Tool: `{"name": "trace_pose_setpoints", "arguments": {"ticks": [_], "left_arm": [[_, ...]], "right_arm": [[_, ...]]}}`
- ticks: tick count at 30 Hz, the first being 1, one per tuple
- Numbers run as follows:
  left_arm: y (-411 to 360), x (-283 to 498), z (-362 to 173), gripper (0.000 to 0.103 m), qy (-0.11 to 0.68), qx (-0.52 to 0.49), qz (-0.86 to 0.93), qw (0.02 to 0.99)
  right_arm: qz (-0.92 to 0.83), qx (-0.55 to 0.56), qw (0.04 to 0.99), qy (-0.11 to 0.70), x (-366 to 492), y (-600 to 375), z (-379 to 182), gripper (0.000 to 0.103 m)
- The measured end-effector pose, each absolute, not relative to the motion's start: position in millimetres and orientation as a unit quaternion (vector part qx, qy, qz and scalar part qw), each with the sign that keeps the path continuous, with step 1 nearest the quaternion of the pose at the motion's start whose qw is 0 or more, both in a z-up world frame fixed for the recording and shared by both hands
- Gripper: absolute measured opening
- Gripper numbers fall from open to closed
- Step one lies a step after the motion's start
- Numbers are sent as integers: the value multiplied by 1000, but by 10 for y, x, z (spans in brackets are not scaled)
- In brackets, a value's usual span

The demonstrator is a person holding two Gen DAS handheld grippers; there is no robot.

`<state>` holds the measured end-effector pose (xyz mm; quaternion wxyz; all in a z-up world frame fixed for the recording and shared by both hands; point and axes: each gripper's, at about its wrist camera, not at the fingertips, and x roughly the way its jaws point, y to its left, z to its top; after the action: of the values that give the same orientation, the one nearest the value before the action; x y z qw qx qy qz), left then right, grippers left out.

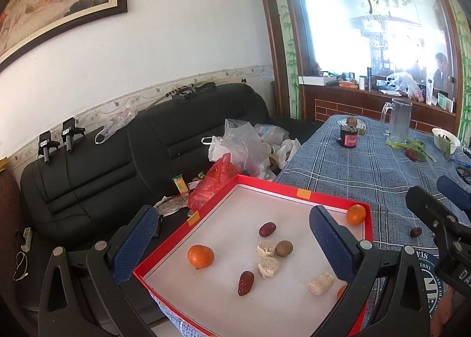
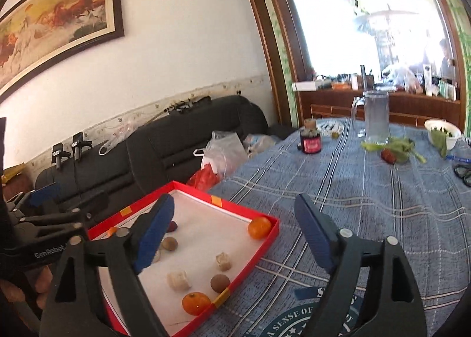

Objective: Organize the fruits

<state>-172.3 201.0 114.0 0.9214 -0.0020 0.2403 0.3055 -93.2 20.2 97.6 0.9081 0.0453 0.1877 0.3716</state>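
Observation:
A red-rimmed tray (image 1: 273,188) (image 2: 269,241) with a white floor sits on the blue plaid table. In it lie mandarins (image 1: 200,256) (image 1: 355,214) (image 2: 259,227) (image 2: 195,303), red dates (image 1: 267,229) (image 1: 245,283), brown round fruits (image 1: 284,248) (image 2: 220,283) and pale snack pieces (image 1: 268,267) (image 2: 179,280). One red date (image 1: 416,231) lies on the cloth right of the tray. My left gripper (image 1: 232,244) is open and empty above the tray. My right gripper (image 2: 235,239) is open and empty over the tray's right edge.
A glass jug (image 2: 376,117), a dark jar (image 2: 310,142), green leaves with a red fruit (image 2: 388,154) and a white bowl (image 2: 443,132) stand far on the table. A black sofa (image 1: 117,154) with plastic bags (image 1: 241,145) lies left of the table.

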Motion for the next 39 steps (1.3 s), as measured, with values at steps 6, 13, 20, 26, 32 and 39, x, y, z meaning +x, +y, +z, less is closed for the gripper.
{"name": "trace_pose_setpoints", "arguments": {"ticks": [6, 13, 20, 26, 32, 39], "left_arm": [[2044, -1763, 1156, 103, 237, -13, 307, 921], [2092, -1774, 1156, 103, 239, -22, 312, 919], [2087, -1759, 1128, 103, 248, -16, 307, 919], [2029, -1757, 1109, 103, 251, -6, 303, 919], [2003, -1780, 1132, 103, 240, 1, 302, 923], [2026, -1760, 1113, 103, 245, -4, 301, 921]], "right_arm": [[379, 54, 907, 174, -972, 177, 1002, 100], [385, 71, 912, 121, -1087, 100, 1040, 103], [373, 53, 922, 83, -1154, 64, 1035, 103], [373, 76, 917, 121, -1013, 26, 990, 103], [375, 62, 918, 115, -1065, 61, 986, 103], [375, 67, 916, 124, -1023, 51, 972, 103]]}}
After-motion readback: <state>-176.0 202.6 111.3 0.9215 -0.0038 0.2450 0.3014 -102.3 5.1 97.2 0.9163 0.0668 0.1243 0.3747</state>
